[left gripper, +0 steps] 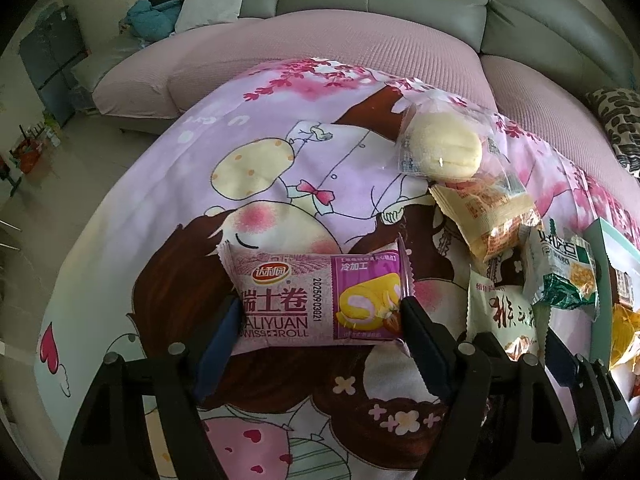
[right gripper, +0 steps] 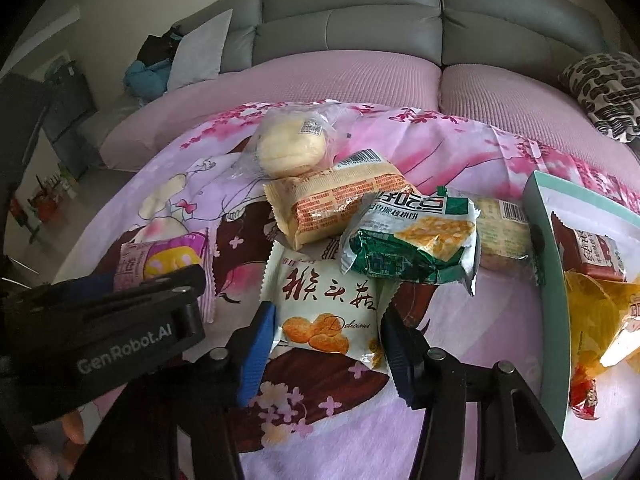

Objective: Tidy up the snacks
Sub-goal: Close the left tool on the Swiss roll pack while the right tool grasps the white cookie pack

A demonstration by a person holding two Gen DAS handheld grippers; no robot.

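Jaws of my right gripper (right gripper: 326, 342) stand at both short sides of the white cookie packet (right gripper: 326, 312) and seem to press its edges, so I judge they grip it, though the contact is hard to confirm. My left gripper (left gripper: 320, 328) straddles the pink Swiss roll packet (left gripper: 316, 298); its pads sit against the two crimped ends, and I read this also as a hold. Both packets lie flat on the cartoon cloth (left gripper: 240, 184) over the worktop, long axis running left to right across each view, print facing up. I think the pick-up step is in hand. Next I must lift and carry each one to the teal box (right gripper: 548, 248) at the right, clearing the green packet (right gripper: 412, 240) that overlaps the white one.
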